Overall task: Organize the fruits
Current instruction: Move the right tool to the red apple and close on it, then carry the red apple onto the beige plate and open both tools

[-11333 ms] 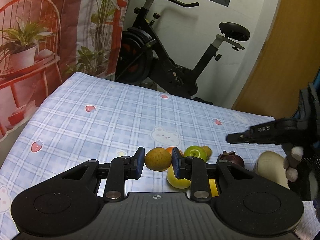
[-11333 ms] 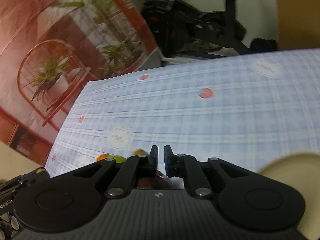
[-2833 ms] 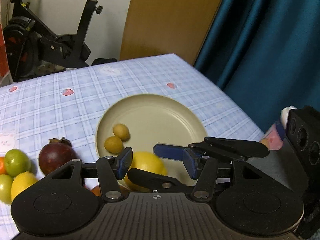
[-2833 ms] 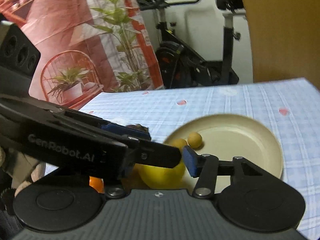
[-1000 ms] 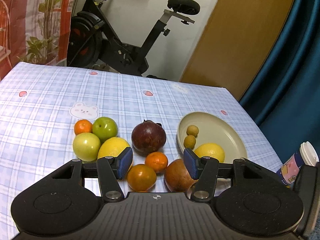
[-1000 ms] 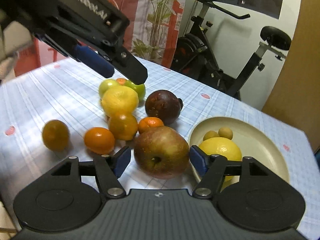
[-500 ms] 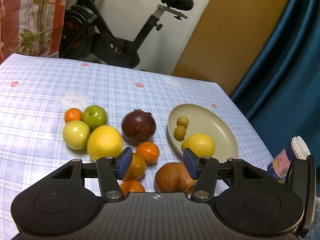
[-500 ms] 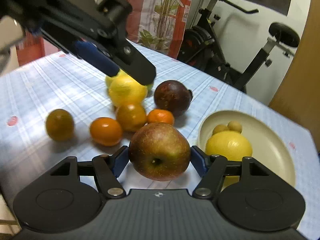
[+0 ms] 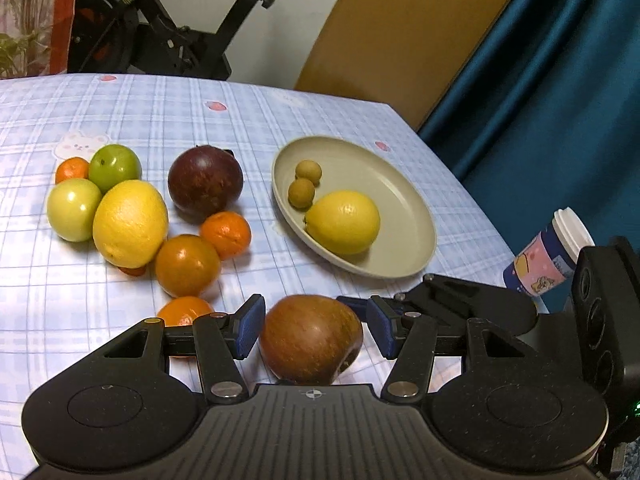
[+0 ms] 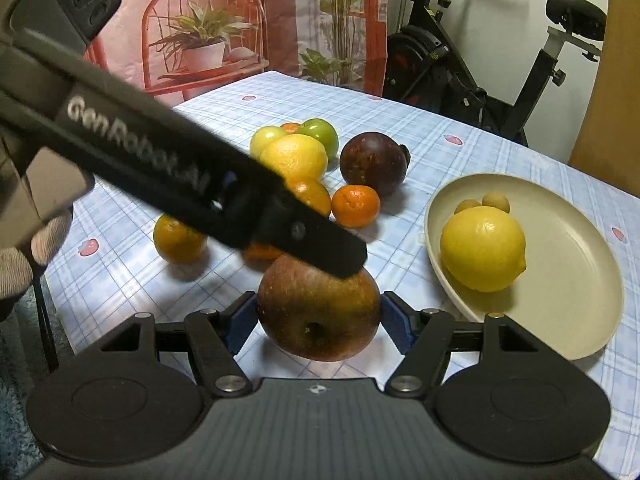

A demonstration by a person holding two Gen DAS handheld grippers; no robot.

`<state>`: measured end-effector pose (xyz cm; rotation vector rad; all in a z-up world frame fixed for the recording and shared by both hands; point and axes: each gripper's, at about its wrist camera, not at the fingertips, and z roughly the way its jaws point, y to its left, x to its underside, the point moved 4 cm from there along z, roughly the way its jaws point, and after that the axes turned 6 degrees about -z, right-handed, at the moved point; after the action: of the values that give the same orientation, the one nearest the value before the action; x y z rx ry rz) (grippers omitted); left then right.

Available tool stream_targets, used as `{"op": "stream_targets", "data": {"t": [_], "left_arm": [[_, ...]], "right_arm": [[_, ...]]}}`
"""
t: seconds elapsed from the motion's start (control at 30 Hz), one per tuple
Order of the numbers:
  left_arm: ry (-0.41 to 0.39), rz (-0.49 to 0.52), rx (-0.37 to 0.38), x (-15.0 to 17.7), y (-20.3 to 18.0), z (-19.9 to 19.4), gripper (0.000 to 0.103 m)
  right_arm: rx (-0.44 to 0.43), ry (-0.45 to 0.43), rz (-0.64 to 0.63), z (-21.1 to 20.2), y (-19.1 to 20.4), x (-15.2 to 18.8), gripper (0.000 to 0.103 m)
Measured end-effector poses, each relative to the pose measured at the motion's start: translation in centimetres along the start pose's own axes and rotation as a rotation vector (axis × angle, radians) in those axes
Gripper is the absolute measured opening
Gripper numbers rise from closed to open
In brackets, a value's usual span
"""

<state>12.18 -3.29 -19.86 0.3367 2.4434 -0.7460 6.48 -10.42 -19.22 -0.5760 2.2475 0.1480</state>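
Organizing is under way but far from finished. The shallow beige plate (image 9: 416, 216) near the right edge of the counter (image 9: 160, 104), a checked blue cloth over it, carries only a yellow lemon (image 9: 343, 222) and two small tan round fruits (image 9: 307, 182) touching it on the far side. Everything else sits on the cloth to the plate's left: a dark purple-red round fruit (image 9: 205, 187), a big yellow citrus (image 9: 130, 223) pressed against a pale green apple (image 9: 73, 209), a darker green apple (image 9: 115, 166) behind them, and several orange mandarins (image 9: 226, 234) scattered toward the near edge. By my judgement most of the sorting is left.

Now the action: the right gripper (image 10: 319, 322) has its blue-padded fingers (image 10: 398, 327) either side of a large russet red-brown apple (image 10: 318, 312), both pads against its flanks. The fingers stand roughly half spread around that wide fruit, and it looks gripped. Whether the apple is lifted or resting on the cloth I cannot tell; it sits at the near edge, just beside the plate's left rim.

The left gripper (image 9: 316, 326) comes in over the same apple. In its own view the apple sits between its fingers (image 9: 249, 327) with daylight on both sides, so they are parted and hold nothing. From the right wrist view, one black finger lies across the apple's top, touching or nearly so. A patterned paper cup (image 9: 550, 256) stands off the counter's right corner.
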Motion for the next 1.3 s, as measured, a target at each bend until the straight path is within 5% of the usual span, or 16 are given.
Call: {"op": "stream_targets", "data": {"t": [0.37,1.3], "left_arm": [[0.03,-0.019,-0.018,0.5,0.4,0.9,0.06],[-0.063,-0.061,-0.077,-0.5,1.4,0.2,0.063]], "right_arm": [[-0.003,-0.026,0.018,0.0,-0.1,0.4,0.069],[0.001,-0.184,0.102,0.4,0.1,2.0,0.067]]}}
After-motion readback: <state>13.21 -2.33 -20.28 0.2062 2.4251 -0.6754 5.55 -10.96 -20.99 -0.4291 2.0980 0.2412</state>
